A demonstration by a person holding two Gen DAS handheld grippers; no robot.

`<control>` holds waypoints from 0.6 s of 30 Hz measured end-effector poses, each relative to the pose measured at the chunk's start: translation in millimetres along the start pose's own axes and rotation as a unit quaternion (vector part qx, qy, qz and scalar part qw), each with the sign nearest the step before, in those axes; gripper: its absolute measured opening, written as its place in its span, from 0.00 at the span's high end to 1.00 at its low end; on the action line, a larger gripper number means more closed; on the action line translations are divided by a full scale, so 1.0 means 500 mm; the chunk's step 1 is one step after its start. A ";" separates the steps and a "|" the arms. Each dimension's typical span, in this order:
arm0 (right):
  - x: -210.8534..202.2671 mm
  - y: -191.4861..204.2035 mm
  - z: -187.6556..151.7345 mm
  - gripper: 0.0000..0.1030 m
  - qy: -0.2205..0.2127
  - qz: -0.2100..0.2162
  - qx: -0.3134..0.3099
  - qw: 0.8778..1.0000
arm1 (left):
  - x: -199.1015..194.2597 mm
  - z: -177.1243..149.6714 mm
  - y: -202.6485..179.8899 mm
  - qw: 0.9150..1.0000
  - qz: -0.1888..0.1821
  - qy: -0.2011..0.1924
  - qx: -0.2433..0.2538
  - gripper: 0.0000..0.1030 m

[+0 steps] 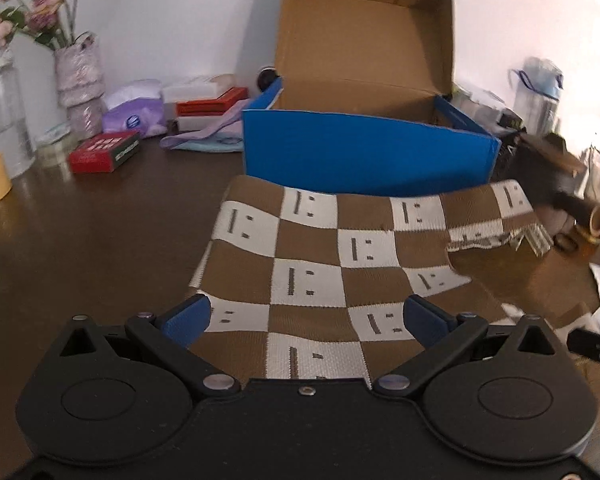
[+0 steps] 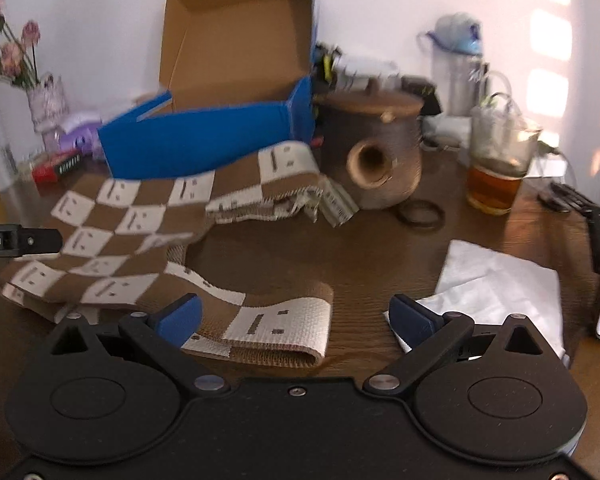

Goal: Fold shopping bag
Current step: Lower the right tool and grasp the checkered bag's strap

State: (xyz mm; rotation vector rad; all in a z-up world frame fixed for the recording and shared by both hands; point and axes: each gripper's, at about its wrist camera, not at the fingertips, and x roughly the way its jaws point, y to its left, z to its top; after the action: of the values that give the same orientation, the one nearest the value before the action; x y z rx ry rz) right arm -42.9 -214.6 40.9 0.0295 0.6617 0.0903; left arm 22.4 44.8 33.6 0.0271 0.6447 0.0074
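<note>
The shopping bag [image 1: 320,264] is a brown and white checkered knit bag lying flat on the dark wooden table. In the left wrist view my left gripper [image 1: 308,316] is open, its blue fingers spread over the bag's near edge. In the right wrist view the bag [image 2: 112,240] lies at the left, with one handle strap [image 2: 276,320] looping toward me. My right gripper [image 2: 296,316] is open above the strap's end and bare table. The left gripper's black finger [image 2: 36,240] shows at the bag's left edge.
An open blue cardboard box [image 1: 364,152] stands just behind the bag. A brown wooden pot [image 2: 372,148], a glass of tea [image 2: 496,172] and a white tissue [image 2: 496,284] are at the right. A vase, a bottle and small boxes [image 1: 100,152] are at the left.
</note>
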 end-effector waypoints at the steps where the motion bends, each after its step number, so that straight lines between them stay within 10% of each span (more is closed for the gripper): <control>1: 0.007 -0.001 -0.001 0.02 0.005 0.002 -0.004 1.000 | 0.008 -0.007 -0.006 1.000 0.003 0.004 0.017 0.00; 3: 0.021 -0.004 -0.005 0.07 0.018 0.009 -0.010 1.000 | 0.024 -0.020 -0.018 0.999 0.009 0.013 0.045 0.00; 11: 0.017 -0.023 -0.014 0.79 0.024 0.048 -0.002 0.999 | 0.026 -0.048 -0.011 0.999 0.003 0.033 0.028 0.00; 18: -0.102 -0.043 -0.065 0.86 0.021 0.093 0.035 0.995 | -0.063 -0.108 -0.031 0.998 -0.023 0.046 0.047 0.00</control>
State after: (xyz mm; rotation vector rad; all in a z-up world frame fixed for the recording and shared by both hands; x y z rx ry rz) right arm -101.3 -240.6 45.2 0.1575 0.7033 0.2476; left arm -35.2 30.0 9.2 0.1025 0.7374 -0.0673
